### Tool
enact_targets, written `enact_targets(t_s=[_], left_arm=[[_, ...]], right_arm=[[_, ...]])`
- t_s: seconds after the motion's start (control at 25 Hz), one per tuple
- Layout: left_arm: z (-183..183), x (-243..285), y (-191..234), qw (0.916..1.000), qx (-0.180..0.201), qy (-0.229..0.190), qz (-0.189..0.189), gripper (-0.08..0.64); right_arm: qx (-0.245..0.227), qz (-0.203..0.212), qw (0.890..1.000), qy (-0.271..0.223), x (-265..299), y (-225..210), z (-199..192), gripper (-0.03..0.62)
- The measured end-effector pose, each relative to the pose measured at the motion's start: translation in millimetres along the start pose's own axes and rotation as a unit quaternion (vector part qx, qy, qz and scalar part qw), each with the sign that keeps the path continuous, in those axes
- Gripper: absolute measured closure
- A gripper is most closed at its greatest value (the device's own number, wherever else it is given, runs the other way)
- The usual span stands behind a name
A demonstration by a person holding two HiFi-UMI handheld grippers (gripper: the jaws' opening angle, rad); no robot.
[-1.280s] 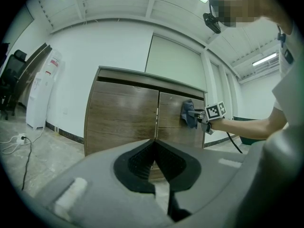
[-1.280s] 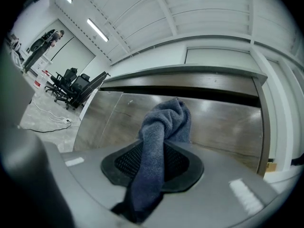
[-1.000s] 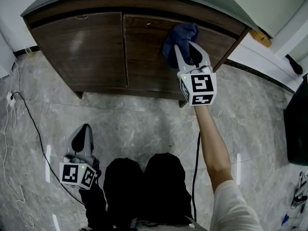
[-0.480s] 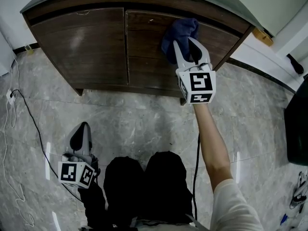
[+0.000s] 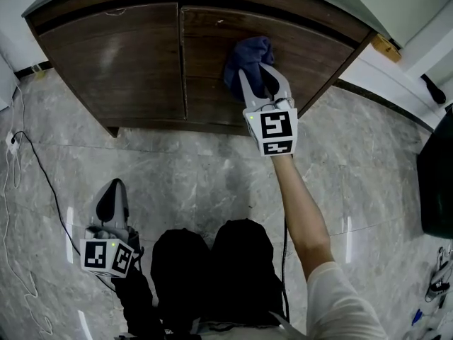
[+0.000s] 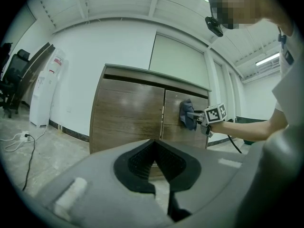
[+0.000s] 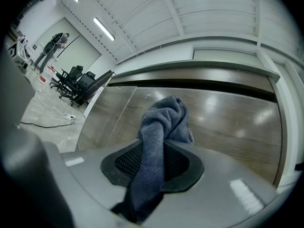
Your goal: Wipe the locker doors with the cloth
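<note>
The brown wooden locker has a left door (image 5: 120, 55) and a right door (image 5: 318, 55). My right gripper (image 5: 260, 76) is shut on a dark blue cloth (image 5: 248, 54) and holds it against the upper middle of the right door. In the right gripper view the cloth (image 7: 164, 122) runs up between the black pads and bunches against the door (image 7: 232, 122). My left gripper (image 5: 107, 204) hangs low over the floor beside the person's leg, well away from the locker. Its jaws (image 6: 154, 160) are shut and hold nothing. From there the cloth (image 6: 186, 114) shows on the right door.
A black cable (image 5: 35, 168) and a power strip (image 5: 13, 142) lie on the grey marble floor at the left. The person's legs (image 5: 212, 268) stand before the locker. A dark object (image 5: 435, 183) sits at the right edge. Office chairs (image 7: 76, 80) stand far off.
My right gripper has slid the cloth lower on the right door and a little to the left. The left gripper has stayed where it was.
</note>
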State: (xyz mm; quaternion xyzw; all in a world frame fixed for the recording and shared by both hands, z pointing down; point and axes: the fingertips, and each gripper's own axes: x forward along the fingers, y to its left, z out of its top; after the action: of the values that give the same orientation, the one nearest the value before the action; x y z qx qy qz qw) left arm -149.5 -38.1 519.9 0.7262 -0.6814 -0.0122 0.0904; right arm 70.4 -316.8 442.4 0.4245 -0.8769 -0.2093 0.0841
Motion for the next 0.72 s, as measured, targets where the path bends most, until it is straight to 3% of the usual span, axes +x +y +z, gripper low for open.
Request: enact_targets(t_s=[0.72], left_arm=[[-8.0,-1.0,13.0,0.9999,-0.003,0.006,0.008,0.560]], right_arm=[[0.000,0.043,0.997,0.065,3.5,59.4,-85.2,0.480]])
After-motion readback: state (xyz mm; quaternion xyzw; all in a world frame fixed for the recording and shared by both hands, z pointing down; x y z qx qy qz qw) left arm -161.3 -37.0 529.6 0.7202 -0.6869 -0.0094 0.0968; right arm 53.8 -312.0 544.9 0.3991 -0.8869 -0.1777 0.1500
